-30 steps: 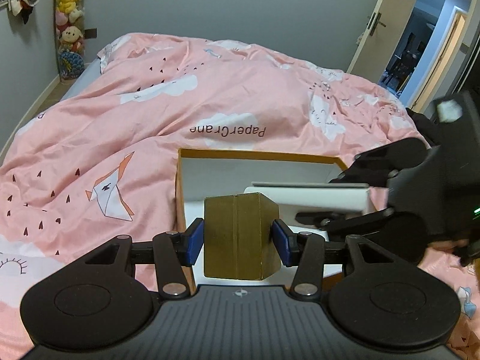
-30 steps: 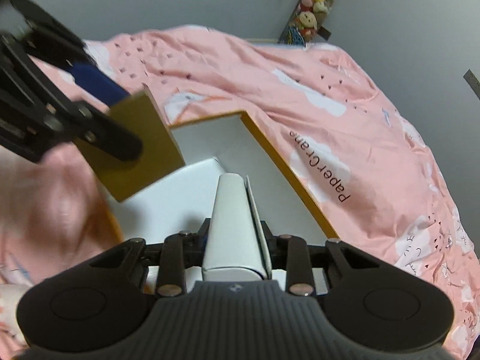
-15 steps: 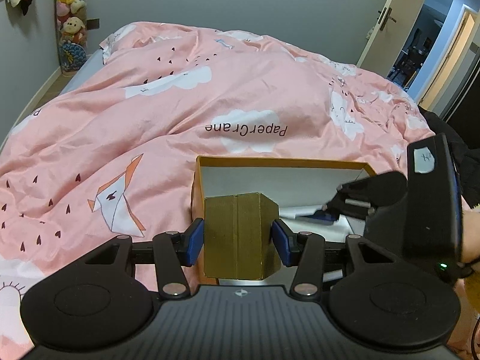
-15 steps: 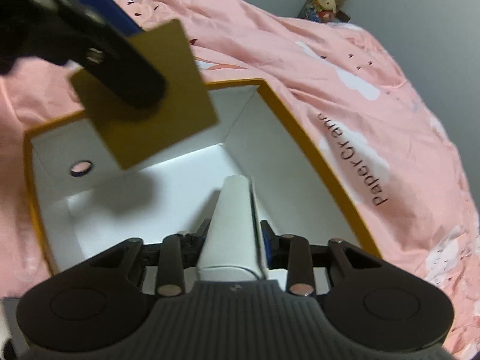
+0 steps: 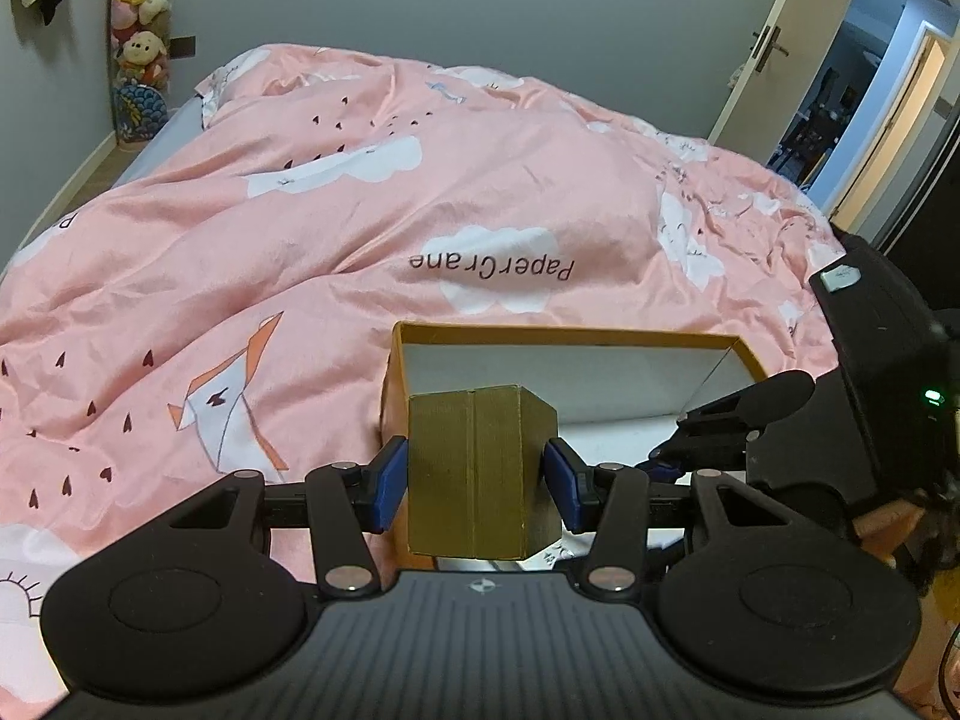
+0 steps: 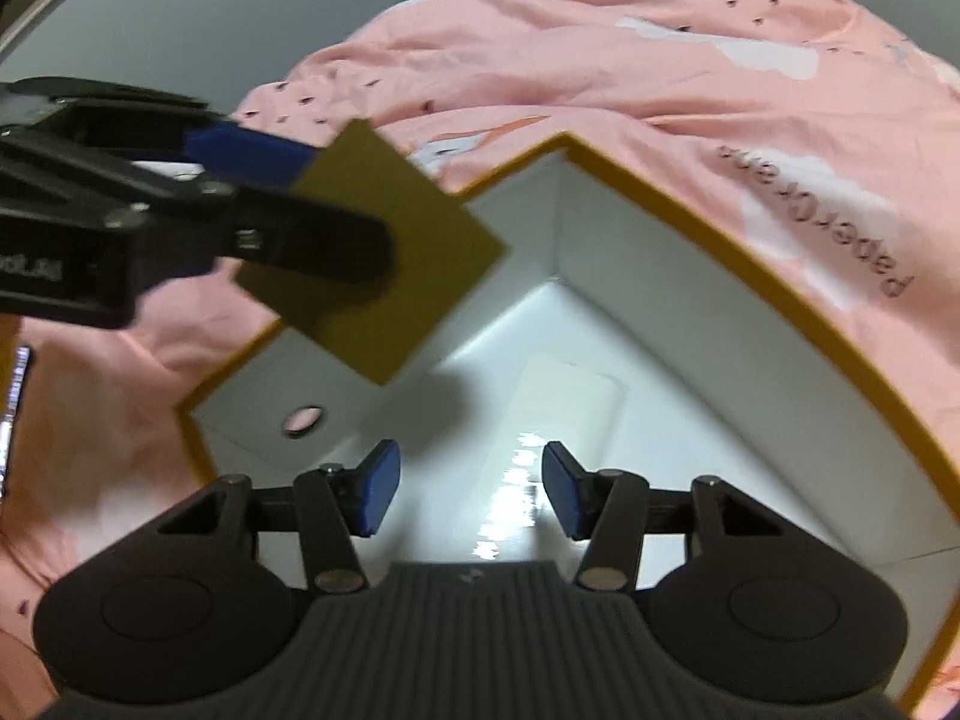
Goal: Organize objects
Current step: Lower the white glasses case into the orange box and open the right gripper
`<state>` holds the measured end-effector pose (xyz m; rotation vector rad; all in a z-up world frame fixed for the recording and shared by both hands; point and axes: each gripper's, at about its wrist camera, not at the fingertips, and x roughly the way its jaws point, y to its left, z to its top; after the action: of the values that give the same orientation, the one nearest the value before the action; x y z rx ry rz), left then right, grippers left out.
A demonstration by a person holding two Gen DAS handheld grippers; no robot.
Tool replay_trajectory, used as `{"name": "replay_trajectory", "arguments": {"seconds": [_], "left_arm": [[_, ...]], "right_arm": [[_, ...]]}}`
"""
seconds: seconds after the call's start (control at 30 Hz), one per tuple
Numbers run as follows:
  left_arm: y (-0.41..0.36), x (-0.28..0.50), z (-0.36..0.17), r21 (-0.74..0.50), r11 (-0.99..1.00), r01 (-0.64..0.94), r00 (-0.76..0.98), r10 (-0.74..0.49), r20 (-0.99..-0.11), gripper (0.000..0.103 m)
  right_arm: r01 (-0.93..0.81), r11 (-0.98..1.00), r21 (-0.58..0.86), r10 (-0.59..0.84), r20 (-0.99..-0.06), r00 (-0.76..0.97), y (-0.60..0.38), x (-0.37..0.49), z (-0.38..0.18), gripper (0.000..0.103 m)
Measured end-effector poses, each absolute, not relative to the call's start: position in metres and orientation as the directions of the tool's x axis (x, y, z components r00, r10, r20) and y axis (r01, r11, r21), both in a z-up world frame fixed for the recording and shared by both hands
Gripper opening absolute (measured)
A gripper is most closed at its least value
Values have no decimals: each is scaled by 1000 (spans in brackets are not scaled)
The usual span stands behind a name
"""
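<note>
My left gripper [image 5: 477, 474] is shut on a gold-brown box [image 5: 480, 468] and holds it above the near left corner of an open storage box [image 5: 564, 335] with orange rim and white inside, lying on the pink bed. In the right wrist view the same gold-brown box [image 6: 384, 276] hangs over the storage box [image 6: 750, 276]. My right gripper [image 6: 465, 489] is open and empty over the storage box. A flat white box [image 6: 564, 402] lies on the storage box floor just ahead of it.
A pink duvet [image 5: 360, 228] with clouds and "PaperCrane" print covers the bed. Plush toys [image 5: 138, 6] hang on the far left wall. A door [image 5: 774, 48] stands open at the right. The storage box wall has a round hole [image 6: 303, 418].
My right gripper has opened and let go of the flat white box, which now lies inside the storage box. The left gripper still holds the gold-brown box, shifted slightly.
</note>
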<state>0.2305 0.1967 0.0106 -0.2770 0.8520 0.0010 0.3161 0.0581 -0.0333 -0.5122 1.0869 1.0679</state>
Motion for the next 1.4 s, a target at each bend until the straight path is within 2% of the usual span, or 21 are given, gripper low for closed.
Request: {"name": "replay_trajectory", "arguments": {"seconds": [0.07,0.27,0.43,0.73,1.03,1.23,1.3,1.33,1.37,1.4], "left_arm": [[195,230,11,-254,962,-98,673,-124,-729,56],[189,236,6,-280,956,-86,684,-148,-714,56],[185,239,1,-271,959,-86,674,-144,-725,56],[187,238,-3,-251,962,-105,663,-121,-739,56],[195,232,0,-248,961,-124,669,-104,-736,56],[197,229,0,-259,958,-124,673,-111,-732,56],[197,230,-1,-263,956,-130,673,-110,-732,56],[197,230,-1,-265,955,-134,673,-109,-732,56],[197,230,0,-266,955,-134,674,-109,-731,56],[198,230,0,-267,955,-132,673,-111,-731,56]], "right_arm": [[-862,481,157,411,-910,63,50,327,-41,44],[-724,603,334,427,-902,-61,24,356,-75,45],[-684,609,402,425,-893,-146,31,357,-97,42],[-764,521,380,421,-893,-157,73,339,-99,39],[-559,687,464,427,-880,-206,75,356,-111,33],[-533,704,470,407,-881,-240,74,347,-113,36],[-471,739,482,419,-876,-239,73,348,-115,35],[-393,762,516,450,-857,-252,70,350,-117,29],[-308,755,579,506,-813,-286,66,352,-121,9],[-219,730,647,568,-753,-332,64,352,-126,4]]}}
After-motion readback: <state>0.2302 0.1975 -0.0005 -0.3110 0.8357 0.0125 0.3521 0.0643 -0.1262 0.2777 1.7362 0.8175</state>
